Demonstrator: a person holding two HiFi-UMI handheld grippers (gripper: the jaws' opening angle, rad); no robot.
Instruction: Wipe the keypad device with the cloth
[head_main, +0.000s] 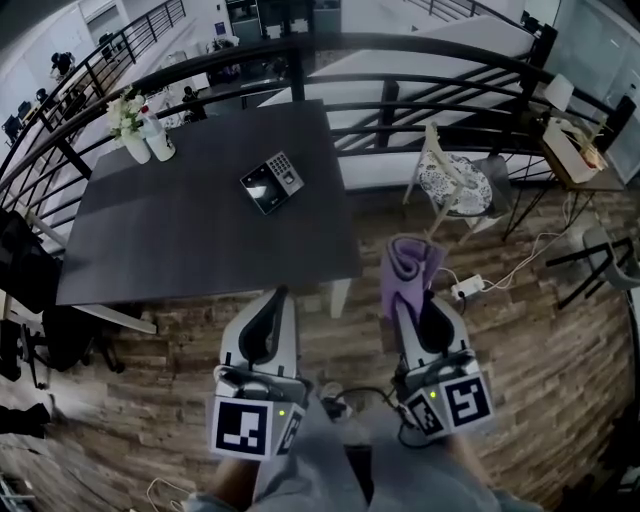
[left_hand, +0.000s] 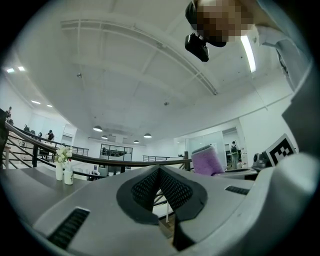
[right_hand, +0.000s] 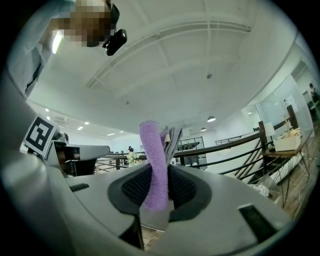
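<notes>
The keypad device (head_main: 272, 182), black with a grey number pad, lies on the dark table (head_main: 180, 240) toward its far right side. My right gripper (head_main: 412, 296) is shut on a folded purple cloth (head_main: 408, 270), which sticks up between its jaws in the right gripper view, cloth (right_hand: 154, 167). My left gripper (head_main: 275, 300) is shut with nothing in it, its jaws closed together in the left gripper view (left_hand: 160, 172). Both grippers are held over the wooden floor, short of the table's near edge. The purple cloth (left_hand: 207, 160) also shows in the left gripper view.
A white vase of flowers (head_main: 130, 125) and a small bottle (head_main: 158, 135) stand at the table's far left corner. A black railing (head_main: 400, 95) curves behind the table. A chair (head_main: 455, 185) stands to the right, and a power strip with cable (head_main: 468, 288) lies on the floor.
</notes>
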